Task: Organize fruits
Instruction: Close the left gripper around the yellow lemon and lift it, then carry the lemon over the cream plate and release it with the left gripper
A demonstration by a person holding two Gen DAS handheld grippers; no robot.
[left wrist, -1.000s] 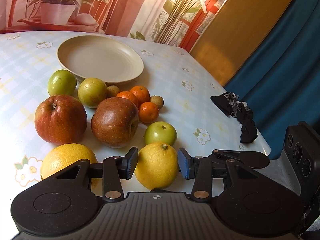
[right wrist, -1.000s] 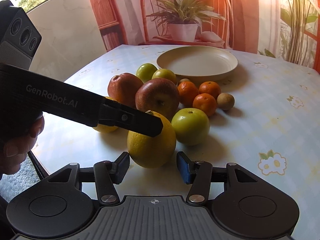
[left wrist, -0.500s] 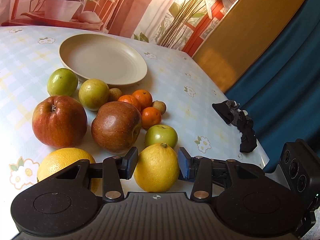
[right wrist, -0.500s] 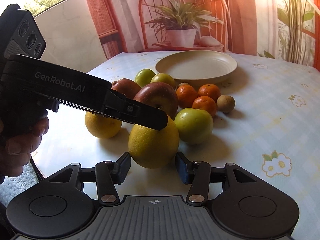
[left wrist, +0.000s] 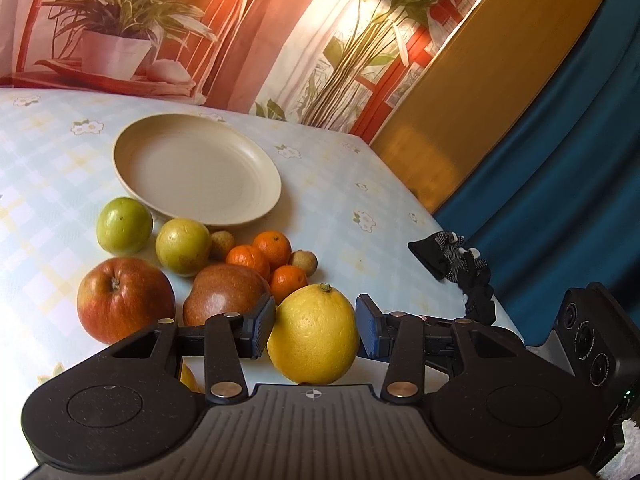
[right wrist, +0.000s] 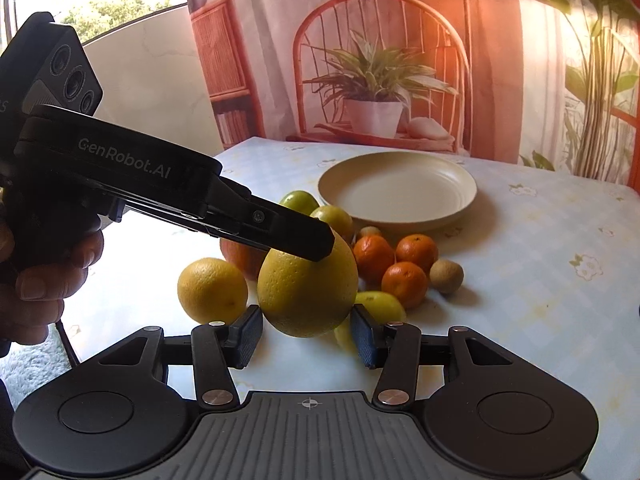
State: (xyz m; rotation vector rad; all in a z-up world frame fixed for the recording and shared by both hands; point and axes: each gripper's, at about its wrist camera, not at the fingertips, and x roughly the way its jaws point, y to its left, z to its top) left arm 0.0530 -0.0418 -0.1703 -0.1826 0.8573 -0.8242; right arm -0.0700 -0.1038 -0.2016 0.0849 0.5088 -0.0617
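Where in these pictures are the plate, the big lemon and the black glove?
plate (left wrist: 192,176): left wrist view, bare middle.
lemon (left wrist: 314,336): left wrist view, front skin.
glove (left wrist: 460,268): left wrist view, middle.

Yellow lemon (left wrist: 314,336) off the table, stem end up. Remaining fruits clustered just before the empty cream plate (left wrist: 132,168).

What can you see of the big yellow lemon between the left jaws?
The lemon is large, oval and yellow, with pitted peel and a small green stem stub on top. It stands stem up. The left gripper has its jaws closed on the lemon's sides. In the right wrist view one of the left gripper's fingers lies across its upper side, and it seems to hang clear of the tablecloth. The right gripper flanks it closely on both sides, but contact there is unclear.
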